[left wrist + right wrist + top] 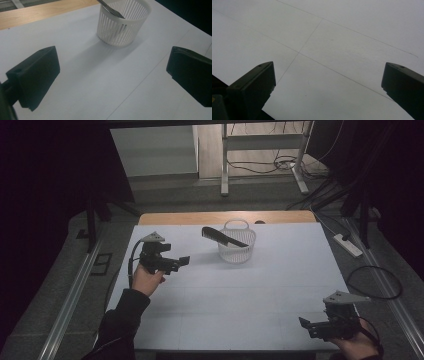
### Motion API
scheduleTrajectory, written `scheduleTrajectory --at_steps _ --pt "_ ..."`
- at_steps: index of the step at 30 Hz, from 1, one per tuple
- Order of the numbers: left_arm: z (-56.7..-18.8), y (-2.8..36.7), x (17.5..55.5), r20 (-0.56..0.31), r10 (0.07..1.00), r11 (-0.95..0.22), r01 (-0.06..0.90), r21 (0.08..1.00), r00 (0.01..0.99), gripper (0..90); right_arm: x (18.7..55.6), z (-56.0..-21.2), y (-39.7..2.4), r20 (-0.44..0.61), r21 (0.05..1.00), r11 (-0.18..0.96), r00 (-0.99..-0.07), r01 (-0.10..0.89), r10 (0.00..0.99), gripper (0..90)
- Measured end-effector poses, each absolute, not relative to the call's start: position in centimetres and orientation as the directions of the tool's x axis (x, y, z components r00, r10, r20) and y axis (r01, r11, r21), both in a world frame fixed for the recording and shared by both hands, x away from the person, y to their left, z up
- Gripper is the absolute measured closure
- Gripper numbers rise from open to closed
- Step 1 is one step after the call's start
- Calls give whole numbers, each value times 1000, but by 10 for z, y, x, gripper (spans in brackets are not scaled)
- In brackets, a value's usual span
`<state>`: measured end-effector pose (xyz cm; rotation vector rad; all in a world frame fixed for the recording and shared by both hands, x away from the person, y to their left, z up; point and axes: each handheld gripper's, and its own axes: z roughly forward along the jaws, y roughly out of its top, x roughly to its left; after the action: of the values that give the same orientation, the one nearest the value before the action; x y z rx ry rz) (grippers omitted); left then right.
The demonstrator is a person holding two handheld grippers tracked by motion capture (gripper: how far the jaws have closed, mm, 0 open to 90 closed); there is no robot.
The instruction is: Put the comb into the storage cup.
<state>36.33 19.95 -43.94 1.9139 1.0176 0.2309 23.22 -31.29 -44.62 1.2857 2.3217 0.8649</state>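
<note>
A small white slotted basket stands toward the back middle of the white table. A black comb lies tilted in it, one end sticking out over the left rim. My left gripper hovers to the left of the basket, pointing toward it, open and holding nothing. In the left gripper view the basket sits ahead between the wide-apart jaws, with the comb leaning in it. My right gripper rests low at the table's front right corner, open, with bare tabletop between its jaws.
A wooden strip runs along the table's far edge. Beyond it stand a metal frame and loose cables on the floor. A power strip and a cable loop lie to the right of the table.
</note>
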Motion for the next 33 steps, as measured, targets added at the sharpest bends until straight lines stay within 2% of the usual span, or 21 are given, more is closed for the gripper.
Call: scheduleTrajectory --at_steps 33 --pt "-437 209 325 -237 728 -227 553 802 644 0 232 -446 -313 -7 662 401 -530 633 848 0"
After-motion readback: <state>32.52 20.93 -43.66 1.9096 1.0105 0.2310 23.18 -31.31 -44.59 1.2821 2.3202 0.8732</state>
